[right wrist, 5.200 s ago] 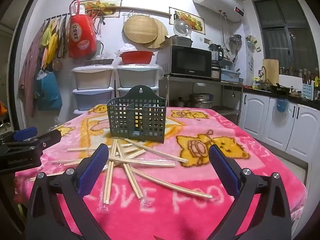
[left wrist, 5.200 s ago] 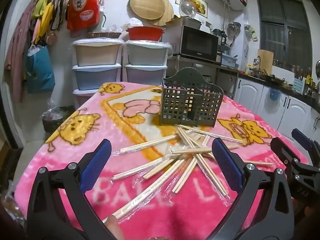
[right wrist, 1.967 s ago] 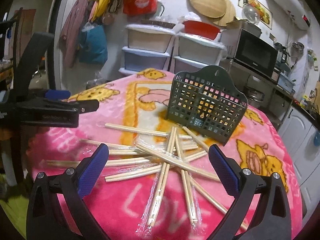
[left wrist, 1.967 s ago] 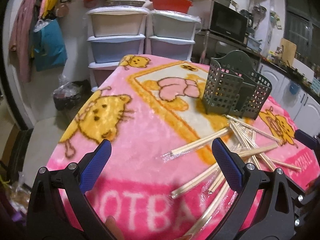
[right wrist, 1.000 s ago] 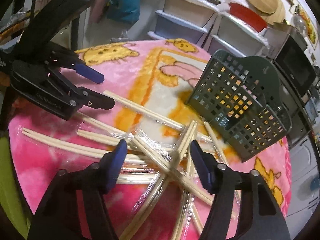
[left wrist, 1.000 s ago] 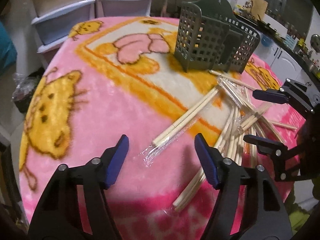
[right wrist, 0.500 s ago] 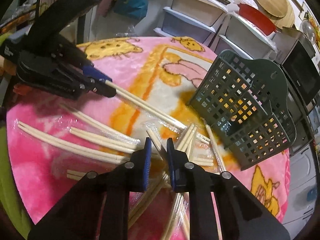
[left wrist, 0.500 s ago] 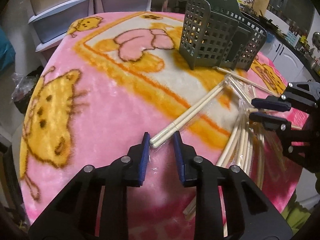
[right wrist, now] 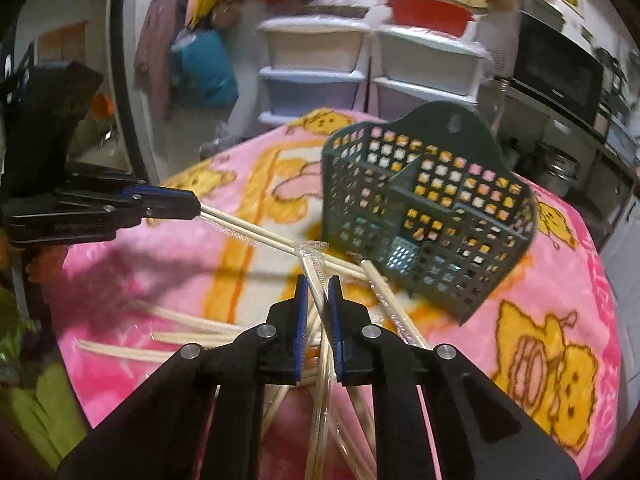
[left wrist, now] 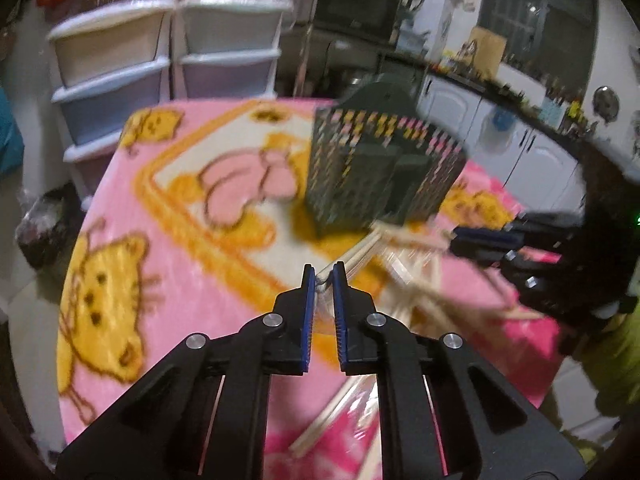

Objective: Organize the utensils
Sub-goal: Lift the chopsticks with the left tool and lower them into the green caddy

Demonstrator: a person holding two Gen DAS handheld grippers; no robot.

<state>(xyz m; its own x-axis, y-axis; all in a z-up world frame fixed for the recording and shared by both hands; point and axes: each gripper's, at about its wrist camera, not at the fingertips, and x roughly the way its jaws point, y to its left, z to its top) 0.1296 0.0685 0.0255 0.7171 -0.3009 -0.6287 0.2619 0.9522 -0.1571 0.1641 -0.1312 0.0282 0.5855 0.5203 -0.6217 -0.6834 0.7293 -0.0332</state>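
Note:
A dark green slotted utensil basket (left wrist: pixel 380 176) (right wrist: pixel 428 216) stands on the pink cartoon blanket (left wrist: pixel 168 216). Several pairs of wrapped wooden chopsticks (right wrist: pixel 168 332) lie scattered in front of it. My left gripper (left wrist: pixel 323 280) is shut on the end of one wrapped chopstick pair (right wrist: pixel 272 236), held lifted and pointing toward the basket; this gripper also shows in the right wrist view (right wrist: pixel 176 204). My right gripper (right wrist: pixel 318 288) is shut on another wrapped chopstick pair (right wrist: pixel 314 268), raised off the blanket; this gripper also shows in the left wrist view (left wrist: pixel 480 240).
Stacked plastic drawer units (left wrist: pixel 160 64) stand behind the table's far left edge. A microwave (right wrist: pixel 560 76) and kitchen counter with white cabinets (left wrist: pixel 520 152) lie at the right. Bags hang on the wall (right wrist: pixel 204 68).
Both grippers closed from wide open onto chopstick pairs and have lifted them off the blanket. The views have tilted up toward the basket.

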